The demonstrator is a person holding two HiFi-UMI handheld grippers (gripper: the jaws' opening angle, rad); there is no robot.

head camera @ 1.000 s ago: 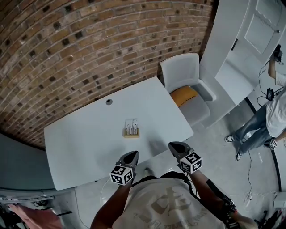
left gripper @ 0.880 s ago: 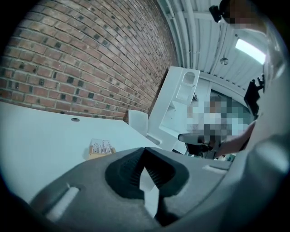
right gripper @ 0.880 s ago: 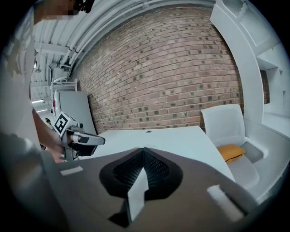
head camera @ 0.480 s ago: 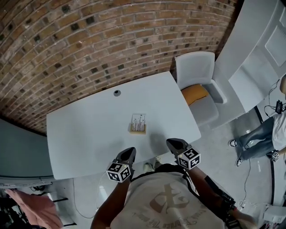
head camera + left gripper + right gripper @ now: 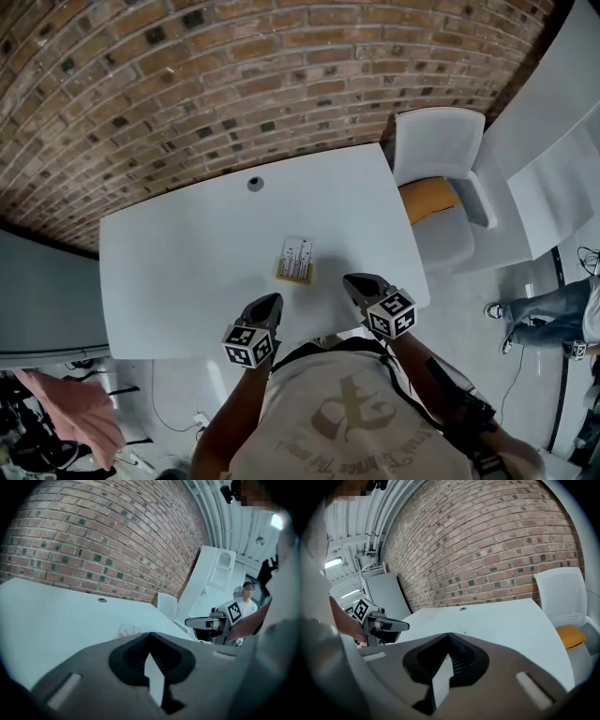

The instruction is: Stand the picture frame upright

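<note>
The picture frame (image 5: pixel 295 260), small with a wooden edge and a pale printed face, lies flat near the middle of the white table (image 5: pixel 178 253). In the left gripper view the picture frame (image 5: pixel 128 631) shows just beyond my jaws. My left gripper (image 5: pixel 272 301) hovers over the table's near edge, below and left of the frame, shut and empty. My right gripper (image 5: pixel 352 280) is level with it at the frame's right, also shut with nothing held. Each gripper view shows the other tool: right gripper (image 5: pixel 206 622), left gripper (image 5: pixel 386 626). The right gripper view does not show the frame.
A brick wall (image 5: pixel 234 84) runs behind the table. A white chair with an orange cushion (image 5: pixel 433 197) stands at the table's right end. A cable hole (image 5: pixel 255 184) sits near the far edge. A person's legs (image 5: pixel 548 321) are at the far right; pink cloth (image 5: pixel 75 412) lies lower left.
Both grippers have come forward from in front of the table to over its near edge, closer to the frame. Both stay shut. The frame has not moved.
</note>
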